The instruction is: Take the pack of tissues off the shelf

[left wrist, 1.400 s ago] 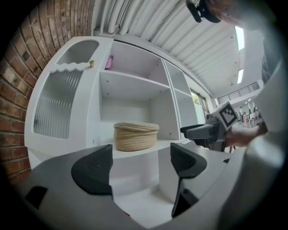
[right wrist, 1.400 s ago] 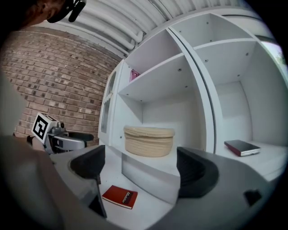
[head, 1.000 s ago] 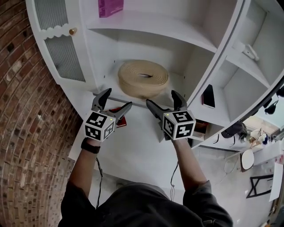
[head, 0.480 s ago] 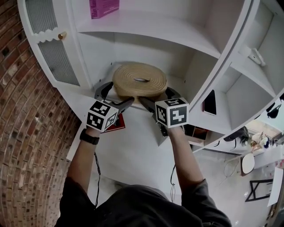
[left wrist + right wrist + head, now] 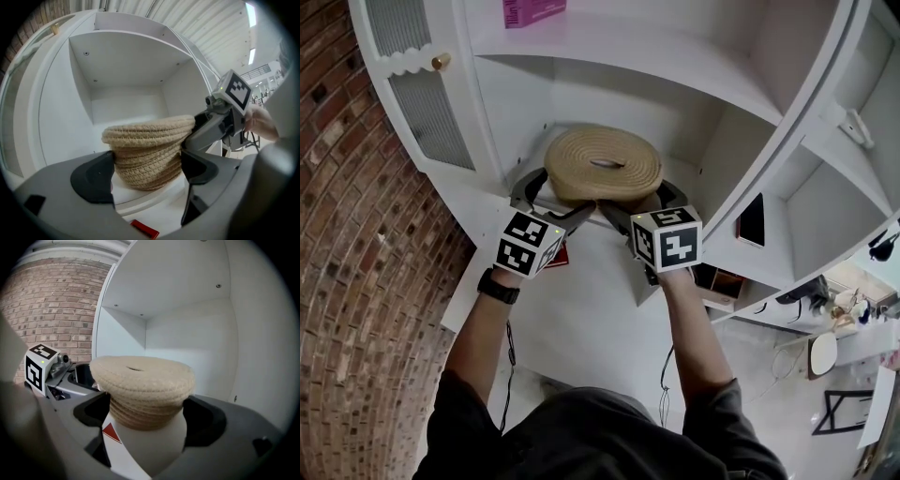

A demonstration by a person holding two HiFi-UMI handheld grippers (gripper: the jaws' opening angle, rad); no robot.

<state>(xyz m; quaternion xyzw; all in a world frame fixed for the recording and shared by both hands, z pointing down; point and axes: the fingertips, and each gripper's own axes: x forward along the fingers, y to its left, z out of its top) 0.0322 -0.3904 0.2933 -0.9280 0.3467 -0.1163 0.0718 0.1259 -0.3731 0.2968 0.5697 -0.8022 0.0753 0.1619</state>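
Both forearms reach up and forward side by side, wrists level. The left gripper (image 5: 555, 195) and right gripper (image 5: 639, 202) meet at the front of a round woven tissue holder (image 5: 603, 164), which lies at 12 o'clock from them. Each gripper's fingers are spread wide, one on each side of the holder's ribbed wall. In the left gripper view (image 5: 150, 171) the dark pads lie against or just beside the weave (image 5: 147, 145). The right gripper view (image 5: 147, 416) shows the same, and whether they press cannot be told. The holder (image 5: 143, 380) sits on the lower shelf of a white shelf unit (image 5: 609, 103) with a slit in its lid. A brick wall (image 5: 356, 262) fills 9 o'clock. There is one pink box (image 5: 534, 11) on the upper shelf at 12 o'clock, and one brass knob (image 5: 441, 62) on a slatted door at 11. One dark flat object (image 5: 752, 220) stands in a side compartment at 3. There are two grippers, each with one marker cube, the left (image 5: 528, 244) and the right (image 5: 666, 239).
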